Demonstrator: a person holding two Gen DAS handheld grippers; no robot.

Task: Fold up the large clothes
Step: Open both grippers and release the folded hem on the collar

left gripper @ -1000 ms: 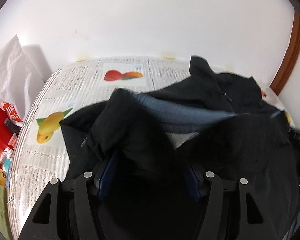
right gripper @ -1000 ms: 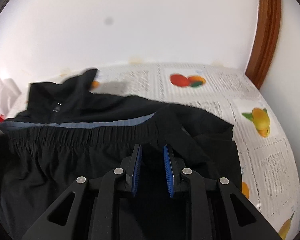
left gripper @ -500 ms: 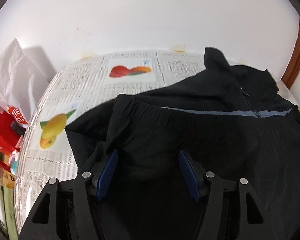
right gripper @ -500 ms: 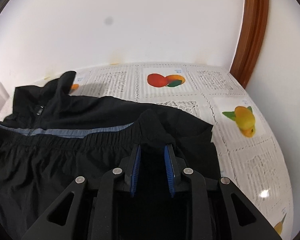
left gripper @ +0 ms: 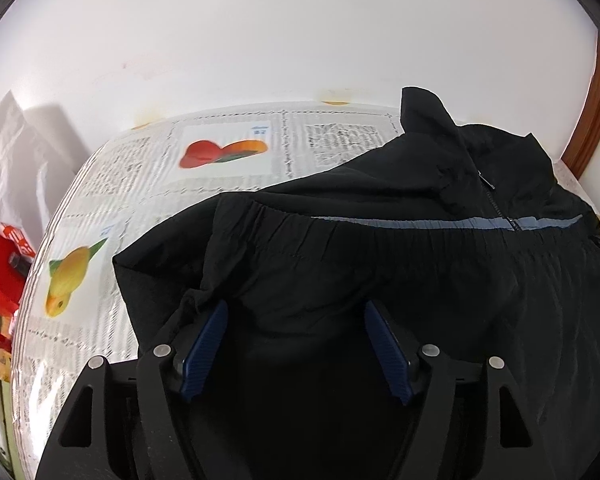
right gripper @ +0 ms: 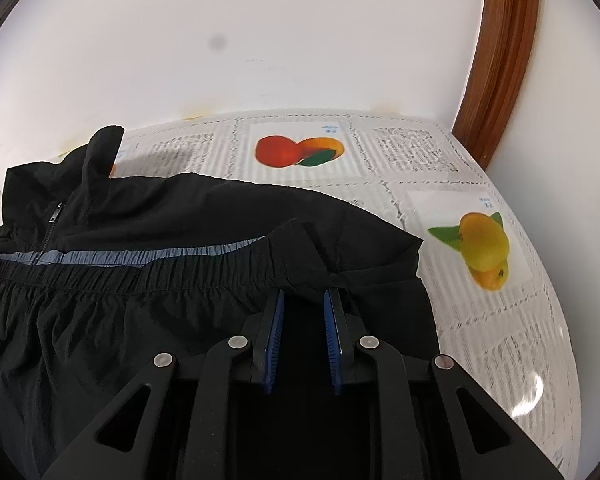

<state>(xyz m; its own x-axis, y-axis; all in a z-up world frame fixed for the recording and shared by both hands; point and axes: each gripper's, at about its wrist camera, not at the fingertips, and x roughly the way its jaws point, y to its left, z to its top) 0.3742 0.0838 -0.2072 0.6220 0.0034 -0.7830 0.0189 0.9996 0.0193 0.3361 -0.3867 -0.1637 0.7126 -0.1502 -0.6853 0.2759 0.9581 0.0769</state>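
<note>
- The black zip-up jacket (left gripper: 380,200) is spread across the surface (left gripper: 228,184), which is covered in a newspaper-print cloth with fruit pictures; the collar and zipper pull (right gripper: 54,213) sit at the far side near the wall.
- The bottom hem, with its gathered elastic band (right gripper: 140,276), has been brought up over the chest, so the grey-blue stripe (left gripper: 440,225) is just peeking out past it. Looks like the bottom-to-top fold is the step in hand.
- The left hand-held gripper (left gripper: 296,312) is spread wide with nothing pinched; fabric just lies loose between the blue pads (left gripper: 210,332).
- The right hand-held gripper (right gripper: 302,298) is narrowed down, and the hem corner seems to be bunched right at the pad tips, though whether it's actually pinched can't be told for sure, since a gap is visible between the pads.
- Next up, probably: the right corner gets let go too, both tools are backed off, and the fold is smoothed flat. The hem should be lined up parallel with the stripe before a side fold is started.
</note>
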